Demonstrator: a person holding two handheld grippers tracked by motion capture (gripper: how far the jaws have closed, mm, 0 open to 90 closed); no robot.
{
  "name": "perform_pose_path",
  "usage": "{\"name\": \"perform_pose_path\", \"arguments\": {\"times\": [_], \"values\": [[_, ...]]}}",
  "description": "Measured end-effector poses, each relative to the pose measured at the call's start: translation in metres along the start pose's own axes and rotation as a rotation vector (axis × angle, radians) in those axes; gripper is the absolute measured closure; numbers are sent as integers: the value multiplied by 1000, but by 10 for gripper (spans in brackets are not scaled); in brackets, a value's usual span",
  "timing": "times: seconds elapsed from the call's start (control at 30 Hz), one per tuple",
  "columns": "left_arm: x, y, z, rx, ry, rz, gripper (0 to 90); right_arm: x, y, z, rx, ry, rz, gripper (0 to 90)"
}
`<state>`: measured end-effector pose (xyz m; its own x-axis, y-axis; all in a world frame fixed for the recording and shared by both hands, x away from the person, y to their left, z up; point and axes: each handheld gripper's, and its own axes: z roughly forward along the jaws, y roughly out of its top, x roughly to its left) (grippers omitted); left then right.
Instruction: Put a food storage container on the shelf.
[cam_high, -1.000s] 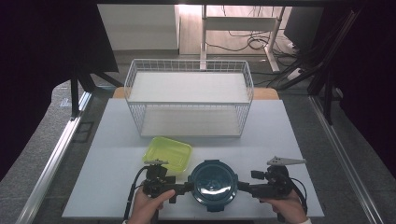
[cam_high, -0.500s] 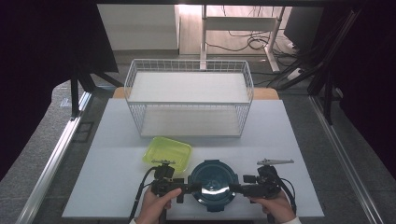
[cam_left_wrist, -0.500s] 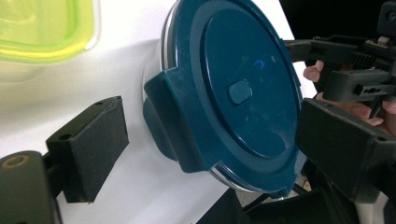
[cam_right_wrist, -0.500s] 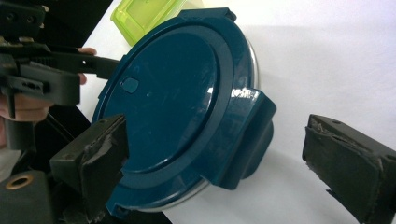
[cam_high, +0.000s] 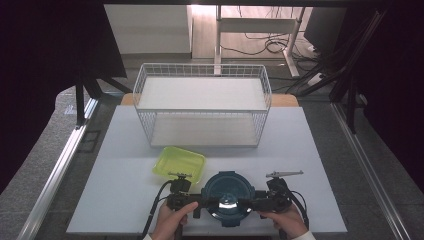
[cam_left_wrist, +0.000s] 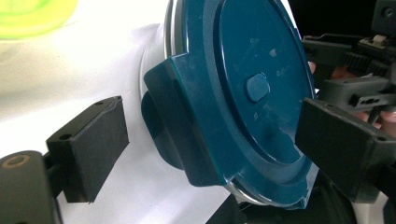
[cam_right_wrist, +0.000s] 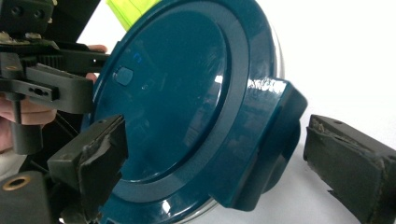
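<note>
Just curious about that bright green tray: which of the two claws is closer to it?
Left. The left claw sits just in front of the green tray, at the blue lidded container's left flap; the right claw is across the container.

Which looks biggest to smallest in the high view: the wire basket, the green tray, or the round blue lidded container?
1. Wire basket, by far the largest.
2. Round blue lidded container and green tray: these look about alike; the container sits nearer the camera, so I would not rank them.
</note>
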<state>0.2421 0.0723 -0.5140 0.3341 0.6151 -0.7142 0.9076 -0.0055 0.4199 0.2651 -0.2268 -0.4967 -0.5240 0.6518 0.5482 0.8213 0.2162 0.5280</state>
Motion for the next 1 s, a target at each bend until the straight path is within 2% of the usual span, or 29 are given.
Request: {"name": "perform_pose_path", "arguments": {"times": [0.13, 0.4, 0.5, 0.7, 1.0], "values": [[1, 0, 4, -1, -6, -8, 100, 0, 0, 3, 5, 4, 8, 76], [1, -1, 9, 10, -46, -18, 148, 0, 0, 9, 21, 30, 37, 114], [0, -1, 9, 10, -34, -16, 175, 0, 0, 9, 19, 34, 64, 136], [1, -3, 5, 2, -38, -17, 227, -7, 0, 6, 16, 66, 128, 200], [0, -5, 2, -13, -39, -32, 264, -10, -1, 1, 4, 85, 158, 268]]}}
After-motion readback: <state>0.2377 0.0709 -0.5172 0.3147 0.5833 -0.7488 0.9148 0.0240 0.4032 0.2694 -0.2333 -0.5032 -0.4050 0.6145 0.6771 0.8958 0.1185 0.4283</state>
